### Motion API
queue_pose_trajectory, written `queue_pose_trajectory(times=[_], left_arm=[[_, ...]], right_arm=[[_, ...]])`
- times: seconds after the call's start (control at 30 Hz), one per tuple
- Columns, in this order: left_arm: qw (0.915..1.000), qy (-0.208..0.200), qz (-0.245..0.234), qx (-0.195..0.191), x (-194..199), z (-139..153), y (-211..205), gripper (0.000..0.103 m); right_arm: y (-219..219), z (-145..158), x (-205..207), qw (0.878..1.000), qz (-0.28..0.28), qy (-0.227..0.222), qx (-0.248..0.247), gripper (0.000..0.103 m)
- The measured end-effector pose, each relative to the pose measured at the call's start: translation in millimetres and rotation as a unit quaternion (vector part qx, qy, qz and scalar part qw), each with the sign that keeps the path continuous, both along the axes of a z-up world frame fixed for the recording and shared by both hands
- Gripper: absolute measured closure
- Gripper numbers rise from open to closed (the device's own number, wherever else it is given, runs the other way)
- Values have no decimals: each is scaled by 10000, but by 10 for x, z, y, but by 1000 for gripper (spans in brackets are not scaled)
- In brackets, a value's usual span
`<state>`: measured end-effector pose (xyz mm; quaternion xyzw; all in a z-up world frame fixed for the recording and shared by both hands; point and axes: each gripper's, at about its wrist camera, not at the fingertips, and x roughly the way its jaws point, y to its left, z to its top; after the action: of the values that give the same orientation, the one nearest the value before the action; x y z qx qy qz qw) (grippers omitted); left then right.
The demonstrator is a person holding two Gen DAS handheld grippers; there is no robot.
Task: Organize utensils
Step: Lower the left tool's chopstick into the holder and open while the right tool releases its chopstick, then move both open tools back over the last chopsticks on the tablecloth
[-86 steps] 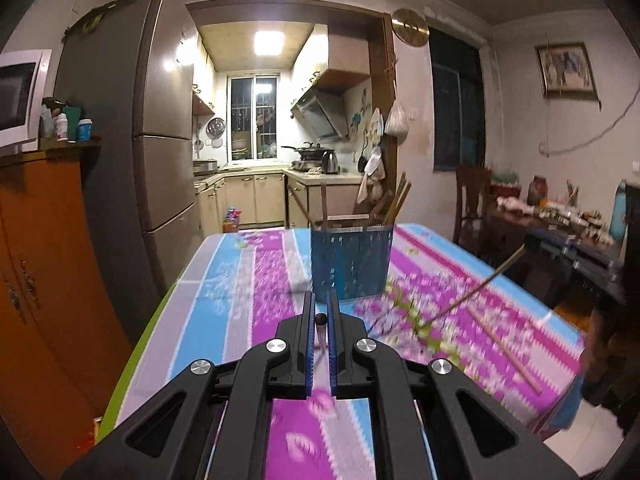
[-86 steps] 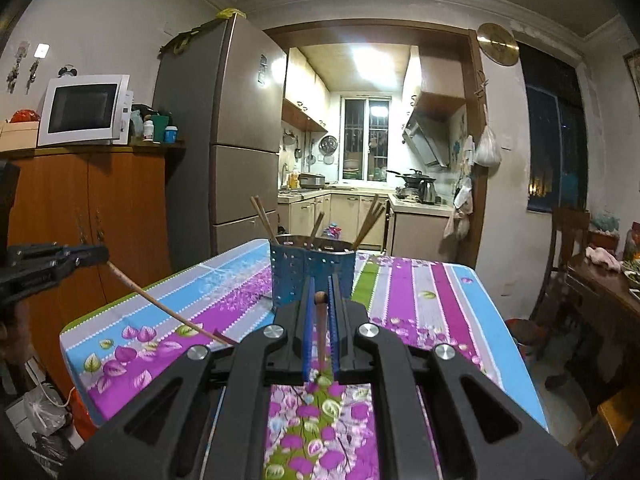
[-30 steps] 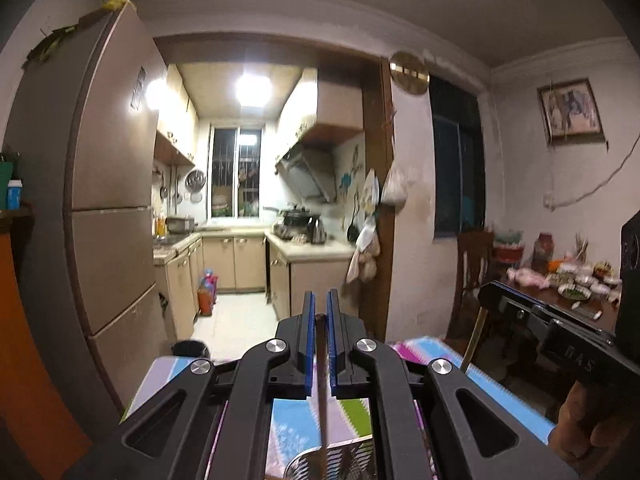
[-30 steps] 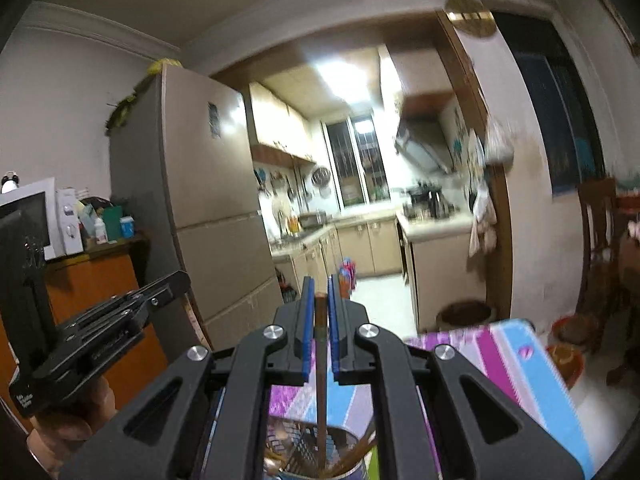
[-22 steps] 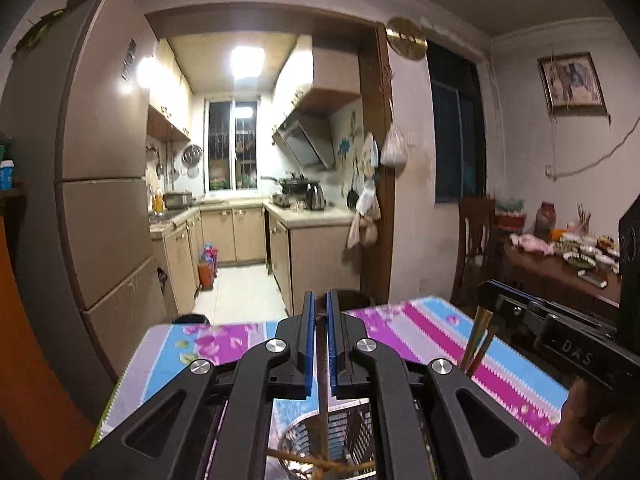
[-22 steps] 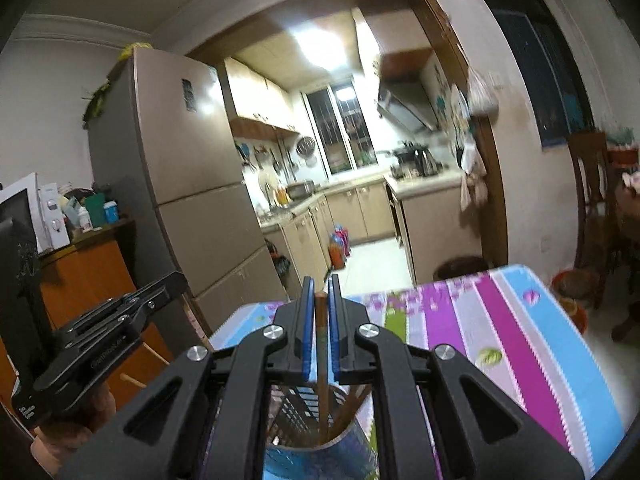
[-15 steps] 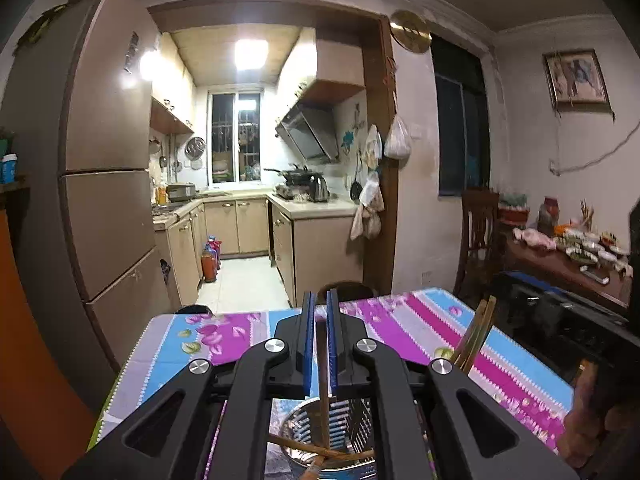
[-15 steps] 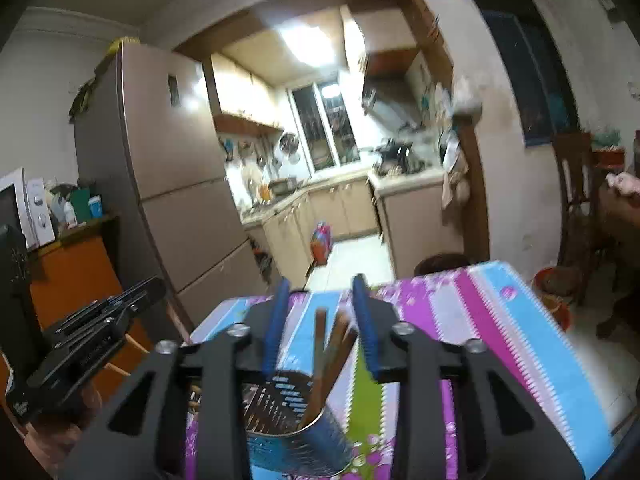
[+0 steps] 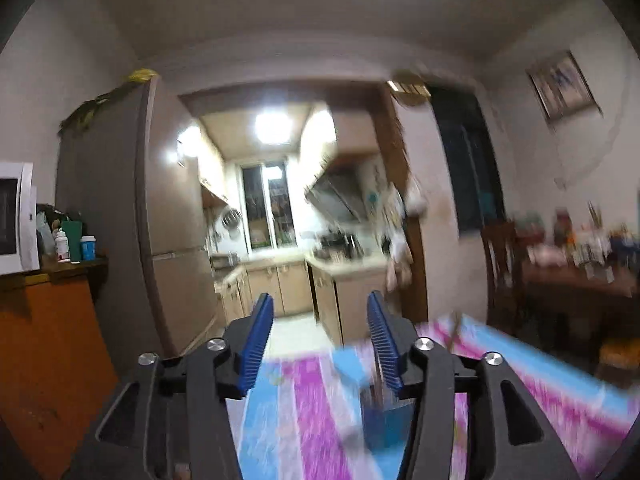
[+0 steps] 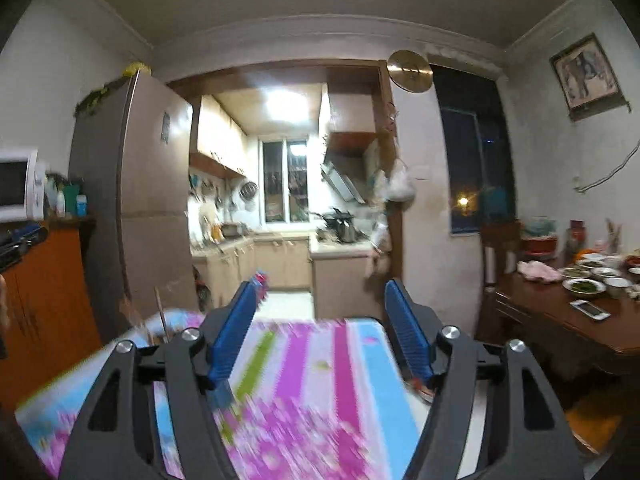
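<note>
Wooden chopsticks (image 10: pixel 162 316) upright in blurred holder (image 9: pixel 380 420), both grippers' fingers just spread, empty.

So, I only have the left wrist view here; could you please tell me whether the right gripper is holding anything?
Observer: No. The right gripper is open. Its jaws have just been opening, and nothing sits between its fingers.
Operator: Thank you. Where are the chopsticks from that side?
Observer: The chopsticks stick up at the left of the right wrist view, beside the gripper. Their holder is mostly hidden there.
Operator: My view of the wooden table is blurred. What is on it?
Observer: The wooden table carries bowls of food and a phone.
</note>
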<state>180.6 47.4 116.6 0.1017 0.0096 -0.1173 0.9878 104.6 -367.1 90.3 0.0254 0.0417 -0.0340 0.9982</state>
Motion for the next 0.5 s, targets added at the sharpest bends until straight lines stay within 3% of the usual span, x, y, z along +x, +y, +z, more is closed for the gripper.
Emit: queue_pose_trajectory(times=[0.17, 0.3, 0.4, 0.5], left_arm=[[9913, 944, -346, 846, -644, -943, -201, 46], [9754, 1682, -560, 1308, -1044, -1728, -456, 46], [9704, 1920, -683, 1299, -1143, -1944, -520, 46], [9700, 2110, -666, 1012, -1056, -1904, -496, 46]], right_arm=[[-13, -694, -573, 9959, -281, 865, -10, 37], [97, -1206, -767, 9883, -464, 1428, 263, 37], [200, -1466, -784, 9824, -391, 1725, 597, 37], [294, -1578, -809, 9794, -155, 1801, 904, 37]])
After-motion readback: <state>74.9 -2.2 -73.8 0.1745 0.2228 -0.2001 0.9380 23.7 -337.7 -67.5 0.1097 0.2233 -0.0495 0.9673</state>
